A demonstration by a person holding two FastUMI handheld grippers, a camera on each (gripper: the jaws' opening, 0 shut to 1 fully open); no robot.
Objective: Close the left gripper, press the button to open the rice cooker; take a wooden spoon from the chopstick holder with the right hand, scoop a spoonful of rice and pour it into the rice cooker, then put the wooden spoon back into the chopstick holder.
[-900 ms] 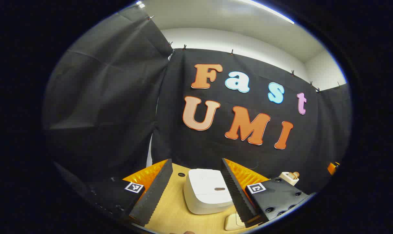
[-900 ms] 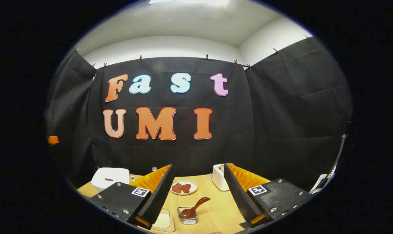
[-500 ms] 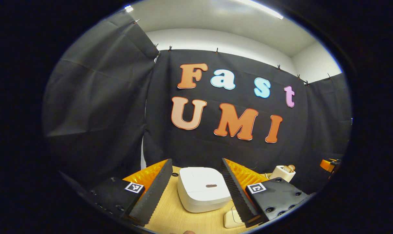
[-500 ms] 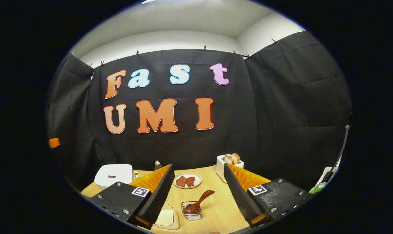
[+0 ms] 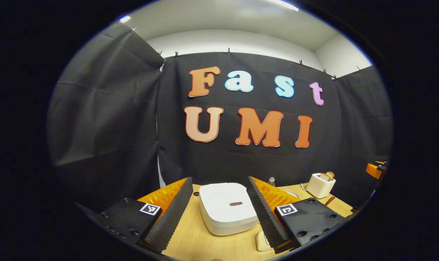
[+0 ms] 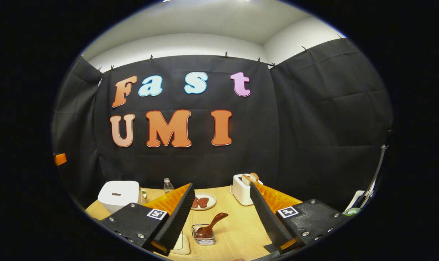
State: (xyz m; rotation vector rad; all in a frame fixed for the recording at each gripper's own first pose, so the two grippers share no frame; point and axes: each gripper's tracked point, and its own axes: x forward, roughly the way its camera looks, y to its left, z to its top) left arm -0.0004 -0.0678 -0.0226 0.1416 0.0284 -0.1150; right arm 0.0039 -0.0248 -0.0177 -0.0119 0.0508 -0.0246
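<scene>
The white rice cooker (image 5: 228, 208) sits shut on the wooden table, its dark oval button (image 5: 236, 203) on the lid facing me. My left gripper (image 5: 218, 181) hovers before it, open, the cooker framed between its fingers without touching them. In the right gripper view the cooker (image 6: 118, 194) stands at the far left. A brown wooden spoon (image 6: 214, 223) leans in a small clear holder (image 6: 204, 240) straight ahead of my right gripper (image 6: 221, 185), which is open and holds nothing.
A white toaster (image 6: 243, 188) with bread slices stands at the back, beside a plate (image 6: 209, 206) of reddish pieces and a small bottle (image 6: 167, 185). A cream dish (image 6: 181, 244) lies near my right gripper's left finger. Black cloth walls the table.
Both views have tilted down a little and drifted, so more of the table shows. The toaster and bottle have come further into the left gripper view. Both grippers stayed open.
</scene>
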